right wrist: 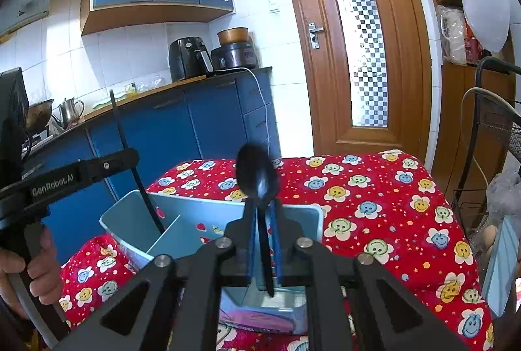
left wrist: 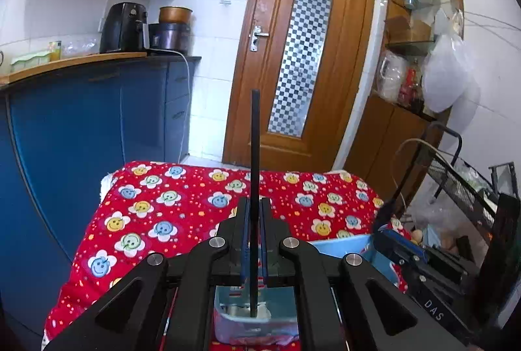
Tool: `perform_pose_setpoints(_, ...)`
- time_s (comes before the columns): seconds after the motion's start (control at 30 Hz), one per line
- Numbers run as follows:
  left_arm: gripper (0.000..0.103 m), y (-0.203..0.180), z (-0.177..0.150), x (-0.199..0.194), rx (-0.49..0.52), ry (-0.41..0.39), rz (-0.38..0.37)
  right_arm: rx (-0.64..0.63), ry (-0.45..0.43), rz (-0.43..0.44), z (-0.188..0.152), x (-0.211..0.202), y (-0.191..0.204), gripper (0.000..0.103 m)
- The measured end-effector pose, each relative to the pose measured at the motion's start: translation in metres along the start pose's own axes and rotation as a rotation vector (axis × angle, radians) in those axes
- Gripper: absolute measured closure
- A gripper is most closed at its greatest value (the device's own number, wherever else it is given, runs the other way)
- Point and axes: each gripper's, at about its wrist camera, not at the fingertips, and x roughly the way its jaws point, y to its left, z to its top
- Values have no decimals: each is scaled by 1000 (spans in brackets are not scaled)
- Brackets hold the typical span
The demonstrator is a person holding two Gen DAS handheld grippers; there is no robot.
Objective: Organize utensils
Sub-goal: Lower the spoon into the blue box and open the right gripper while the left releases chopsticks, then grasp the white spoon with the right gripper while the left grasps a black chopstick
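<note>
Kitchen walls with white tiles, blue cabinets (right wrist: 169, 136) and a wooden door (left wrist: 293, 51) stand behind a table covered by a red cloth with smiling flowers (right wrist: 384, 207). On this cloth, just under both grippers, is a light blue organizer box (right wrist: 182, 230) with a thin divider inside.

From its own camera, the left gripper (left wrist: 255, 214) has its two fingers pressed onto a thin black utensil handle (left wrist: 255, 155). This handle stands upright, rising well above the fingertips, and its lower end goes down into the box compartment below the gripper. In the right wrist view the same handle leans a little and enters the left compartment of the box, and the person's left hand (right wrist: 35, 272) grips the tool from below.

Between the fingers of the right gripper (right wrist: 262, 217) is pinched a black spoon (right wrist: 257, 175). Its bowl points up, just above the fingertips, and its handle reaches down toward the box compartment under the gripper.

Beyond the left gripper, on the counter, sit a black air fryer (left wrist: 125, 26) and a dark pot (left wrist: 172, 31).
</note>
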Motion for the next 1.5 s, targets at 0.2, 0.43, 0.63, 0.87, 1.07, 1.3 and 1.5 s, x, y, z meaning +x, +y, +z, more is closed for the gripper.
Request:
perform_pose_setpoints(0.2,82,-3,-3,-13,25,5,-8,21,-12,10,3,-11,0,63)
perform_pose_setpoints(0.43,77,-7,-2,-34,50,39,-54,49,-20,22,10,-41,-4,60)
perform_pose_setpoints(0.63,77,-10,-3,-56,65,63,-79,37,4,17,8,-63,-1,59)
perform_pose_setpoints(0.87,76,-12,-14,-78,114,101,-63,6,72,18,-5,-80,10,59)
perform_pose_setpoints(1.07,75,-6,-27,-85,128,173,-44,-12,150,20,-19,-85,16,59)
perform_pose_setpoints(1.3,75,2,-51,-70,132,294,8,-23,252,3,-38,-77,17,59)
perform_pose_setpoints(1.5,75,6,-70,-53,139,394,30,-9,338,-6,-50,-65,13,62)
